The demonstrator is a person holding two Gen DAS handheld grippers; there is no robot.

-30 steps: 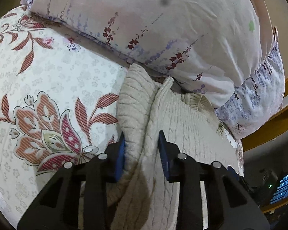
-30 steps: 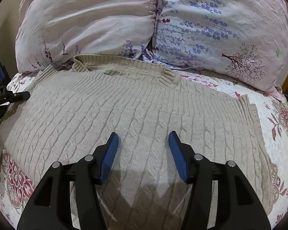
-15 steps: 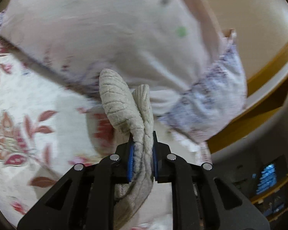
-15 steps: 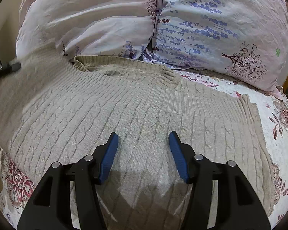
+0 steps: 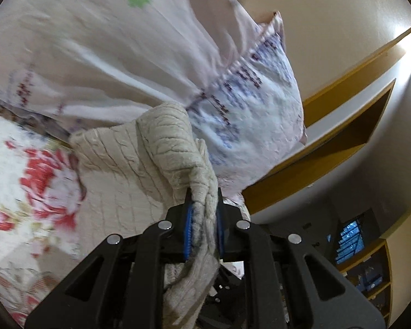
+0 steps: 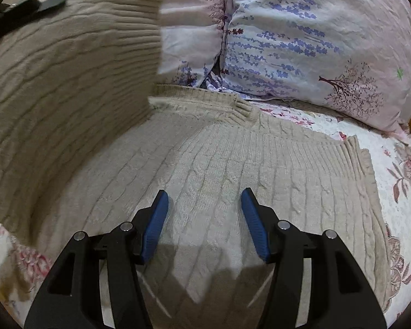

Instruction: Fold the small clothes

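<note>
A beige cable-knit sweater [image 6: 219, 164] lies spread on a floral bedsheet [image 6: 397, 181]. My left gripper [image 5: 204, 213] is shut on the sweater's left sleeve edge [image 5: 175, 159] and holds it lifted. In the right wrist view that lifted part [image 6: 68, 87] stands up at the left, with the left gripper's black tip [image 6: 27, 5] at its top. My right gripper [image 6: 204, 205] is open and empty, its blue pads low over the middle of the sweater's body.
Two pale floral pillows [image 6: 315, 41] stand behind the sweater at the head of the bed. In the left wrist view a pillow [image 5: 123, 54] fills the upper left, with wooden shelving [image 5: 342, 109] and a dark room corner at the right.
My left gripper closed on the sweater's left edge and has raised it, swinging it up and toward the right. My right gripper has stayed open in place.
</note>
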